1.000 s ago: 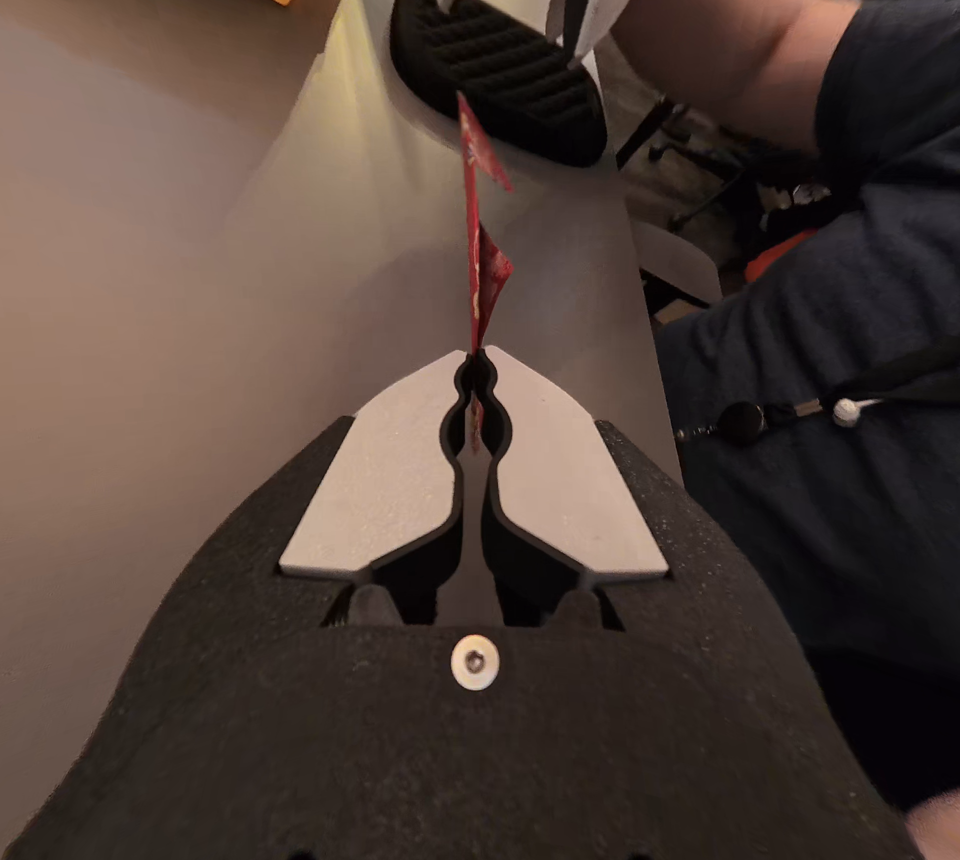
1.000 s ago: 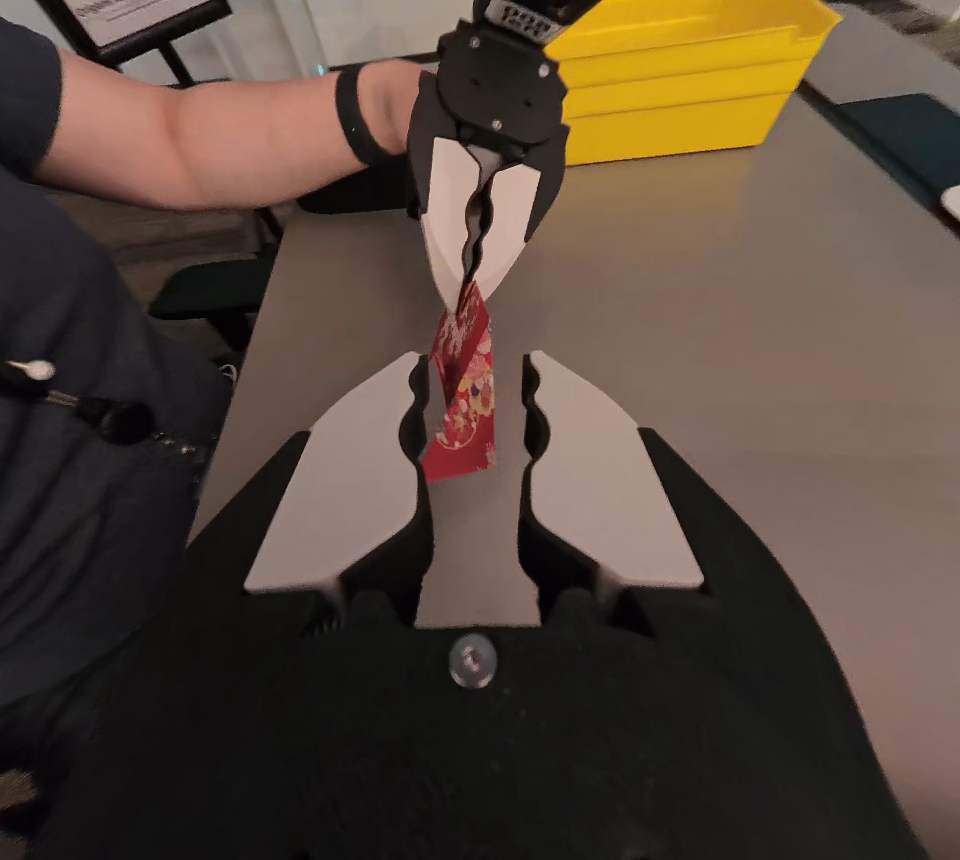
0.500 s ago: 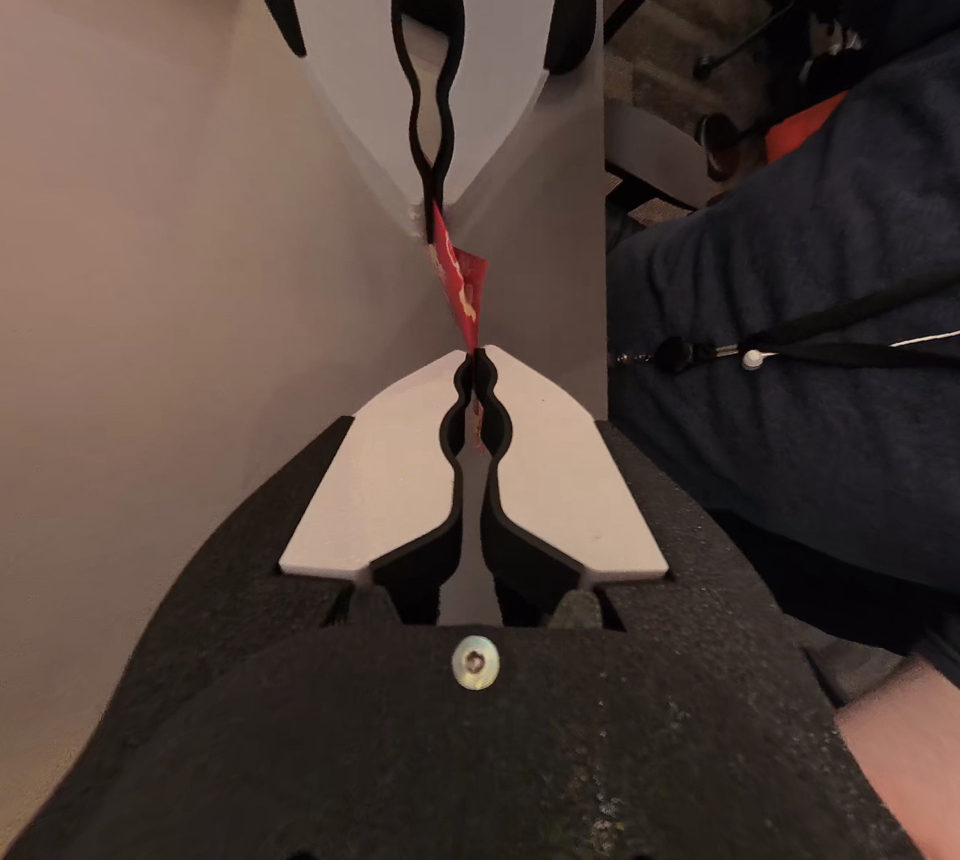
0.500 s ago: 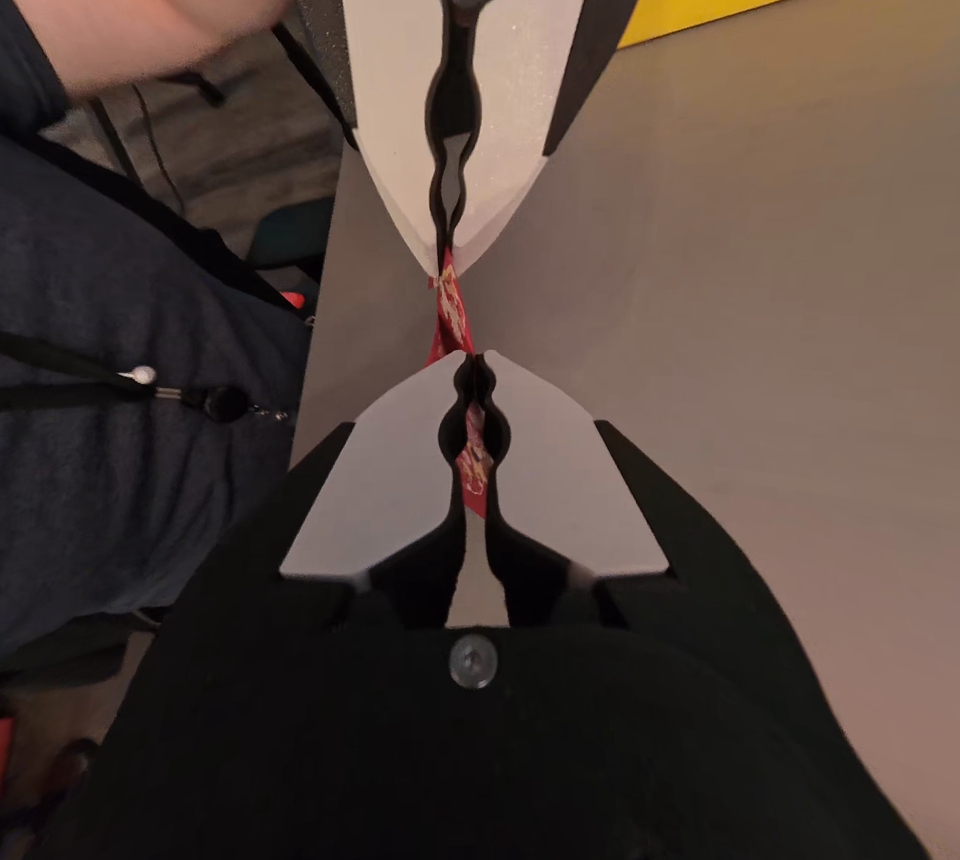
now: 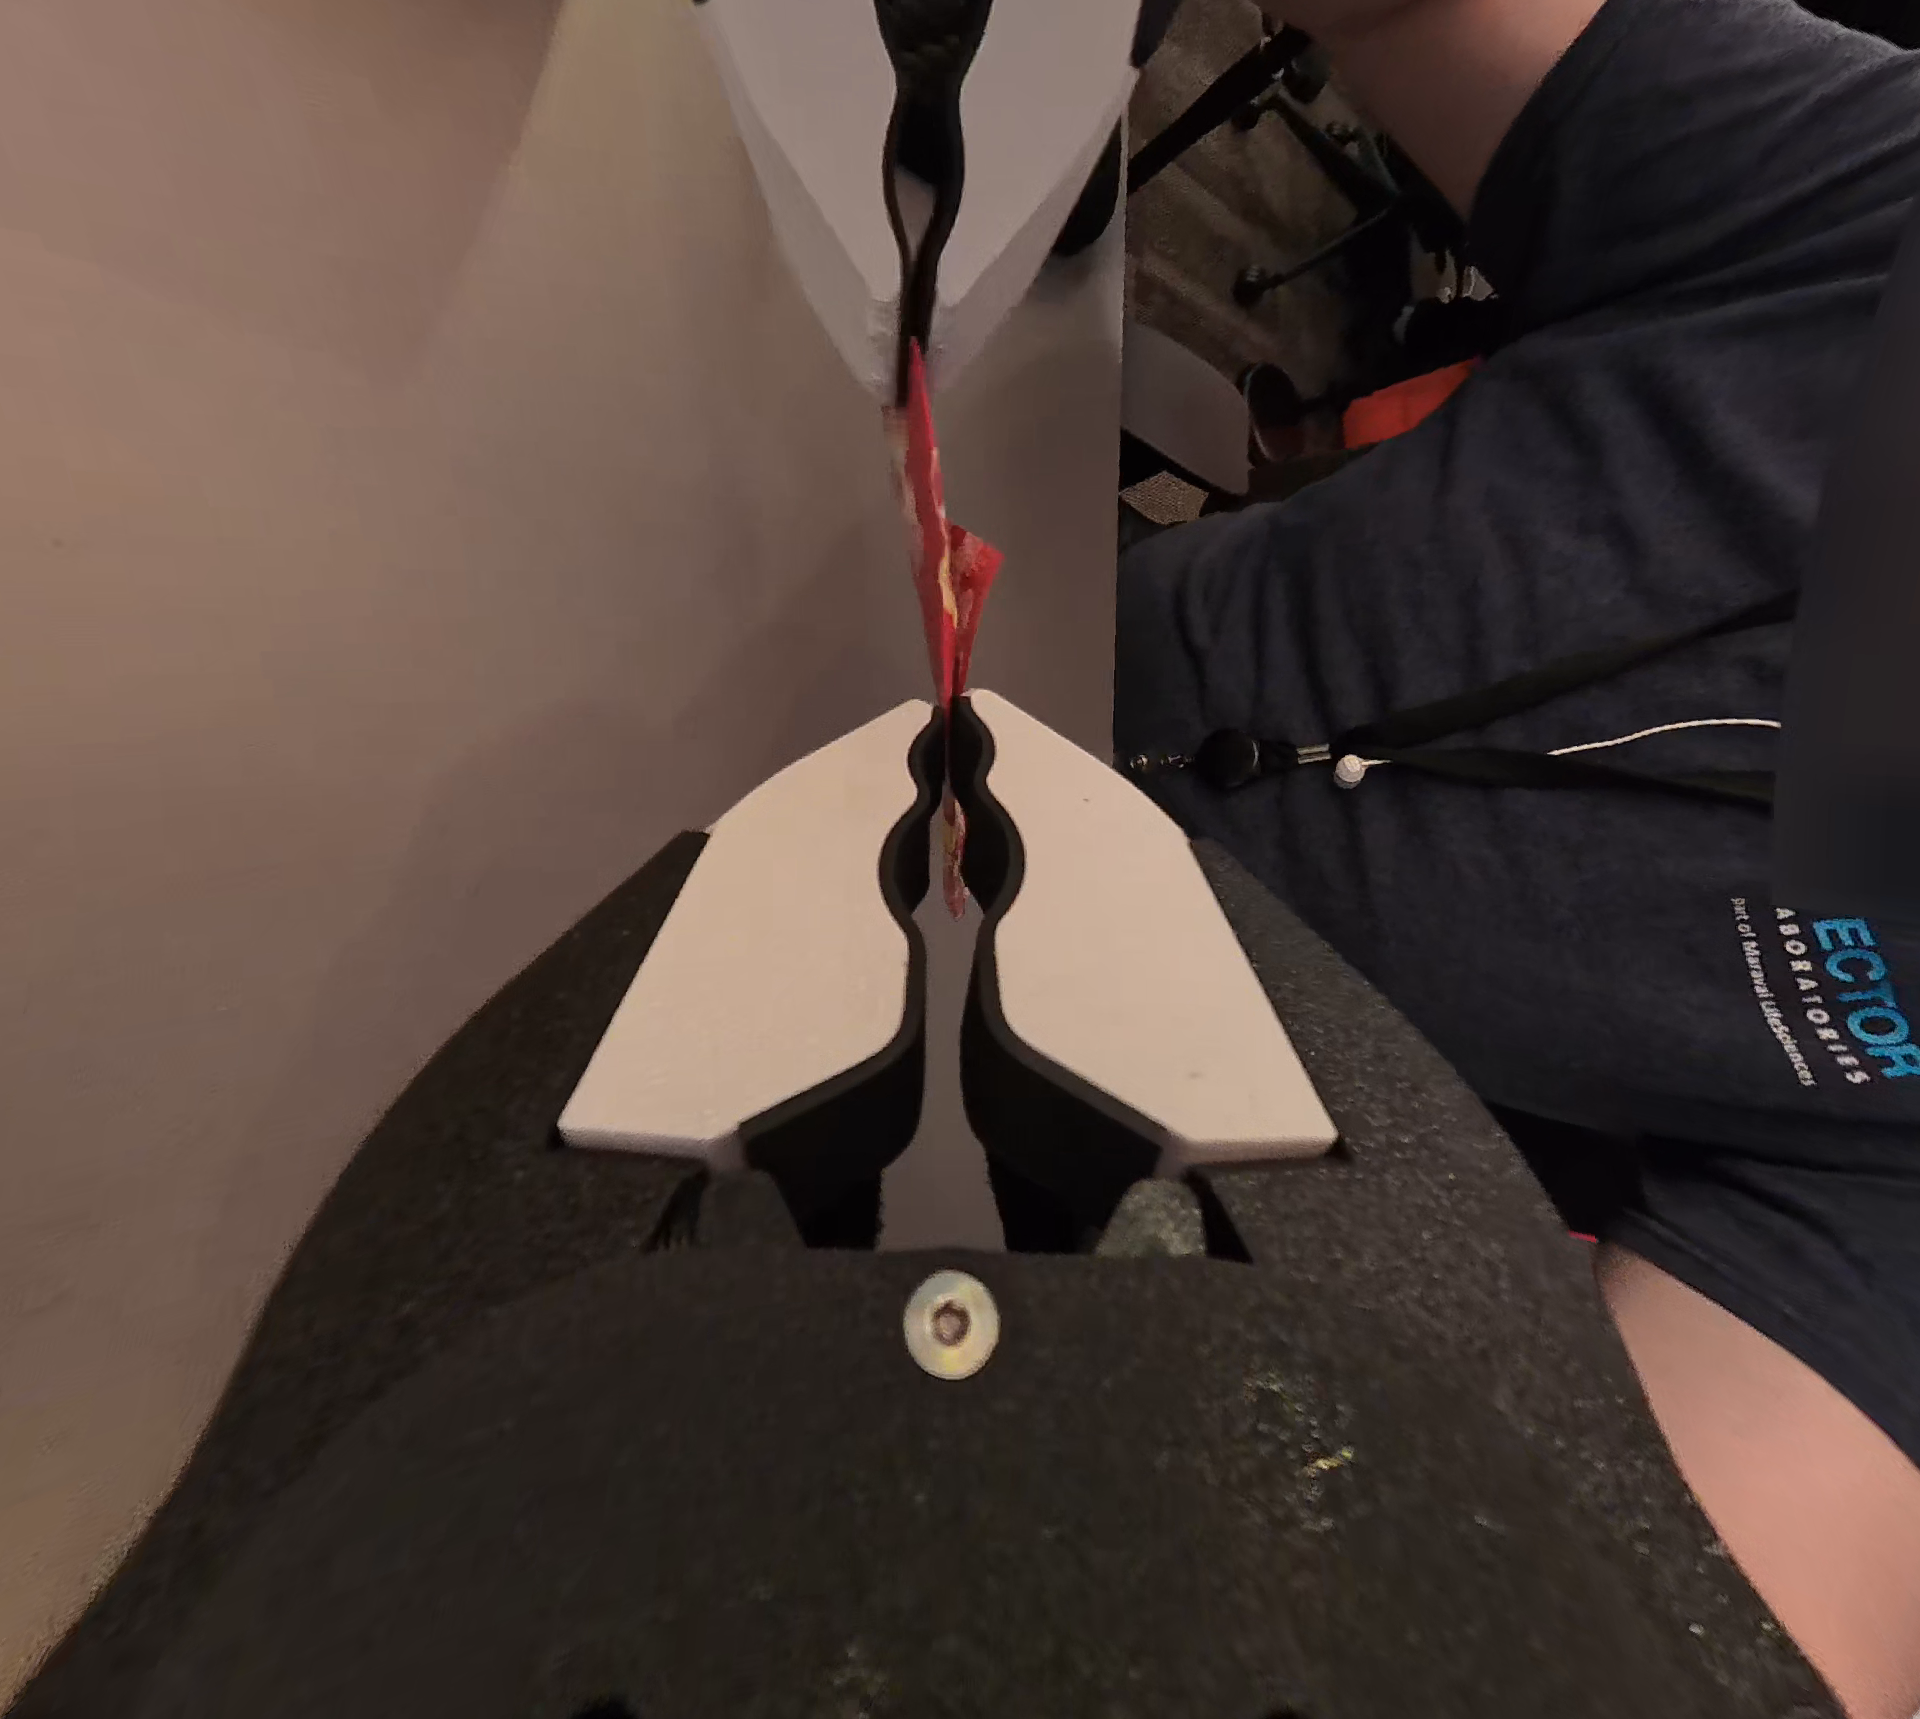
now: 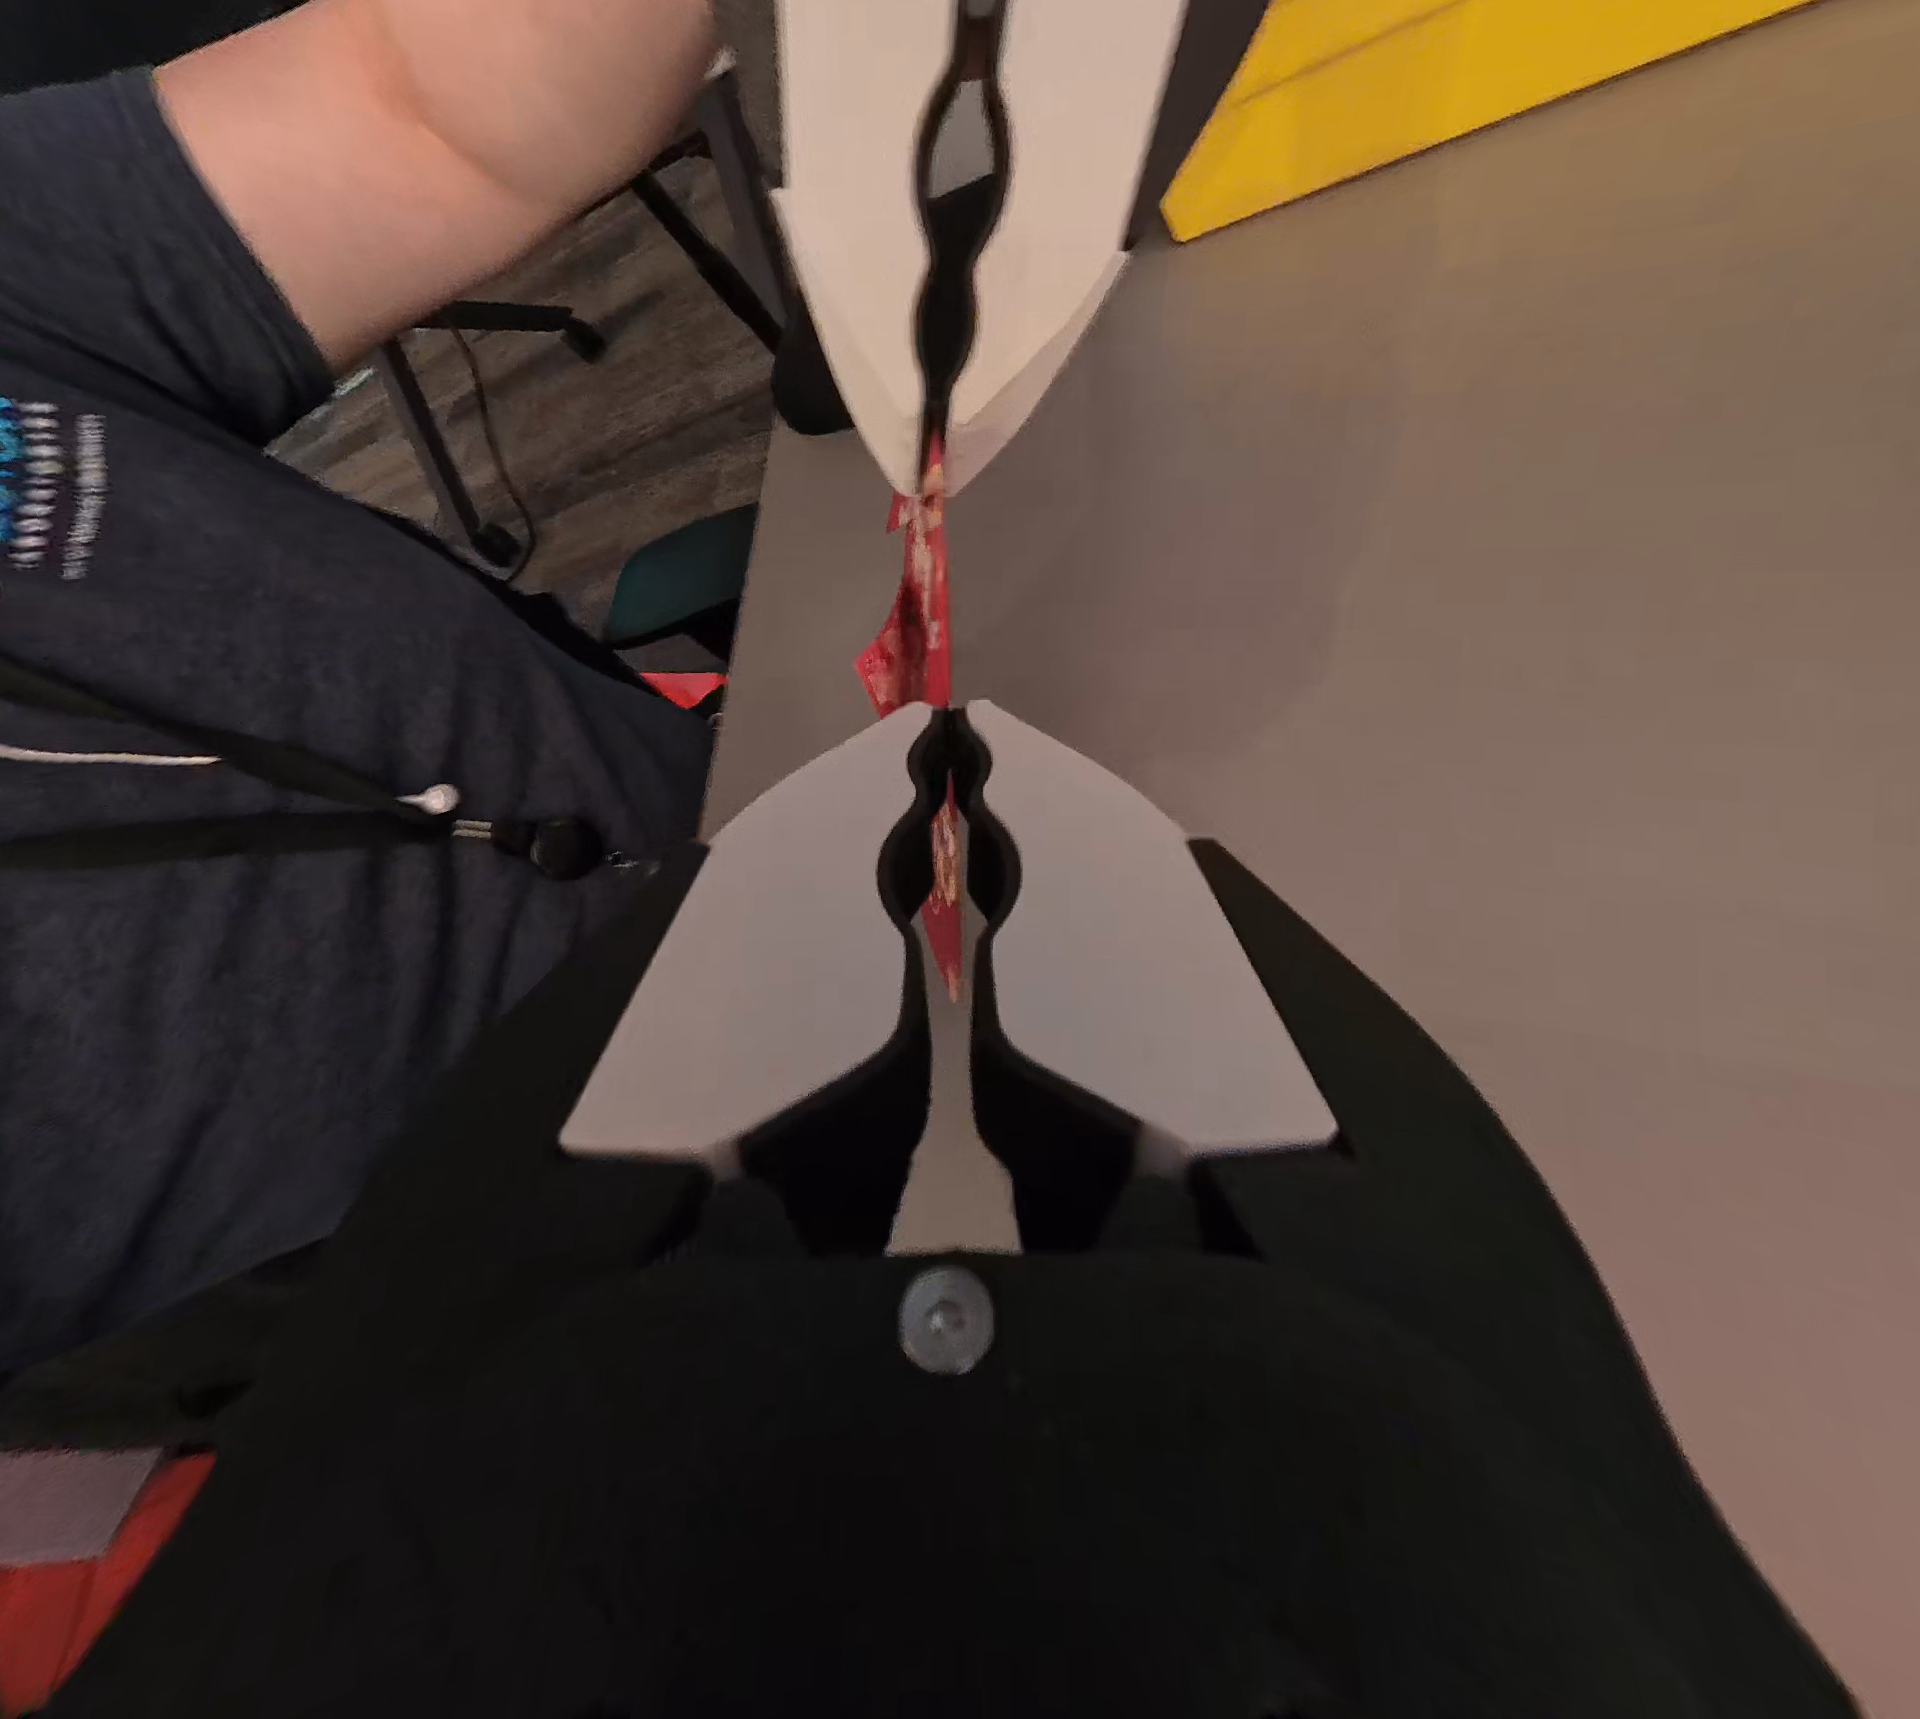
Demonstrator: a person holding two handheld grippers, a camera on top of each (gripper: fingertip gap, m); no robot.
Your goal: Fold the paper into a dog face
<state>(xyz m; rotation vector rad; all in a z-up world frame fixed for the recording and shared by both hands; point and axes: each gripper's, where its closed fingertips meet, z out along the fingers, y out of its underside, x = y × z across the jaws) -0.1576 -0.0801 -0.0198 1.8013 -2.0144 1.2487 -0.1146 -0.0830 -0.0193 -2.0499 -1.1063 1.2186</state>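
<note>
Left claw (image 5: 951, 708) first, in my left wrist view: its white fingers (image 5: 790, 931) are pressed together on one end of the red patterned paper (image 5: 940, 568); a scrap of paper shows in the wavy slot behind the tips; the paper runs edge-on up to the right claw (image 5: 914, 365), which pinches its far end above the grey tabletop (image 5: 416, 526); a small flap sticks out to the right midway; a person's dark sleeve (image 5: 1507, 630) fills the right side. From the right wrist view I see the right claw (image 6: 951, 713) clamped on the paper (image 6: 920, 620); the left claw (image 6: 930, 474) bites the opposite end; the paper hangs between them, clear of the tabletop (image 6: 1455, 630); a yellow bin (image 6: 1507, 7) sits beyond.
</note>
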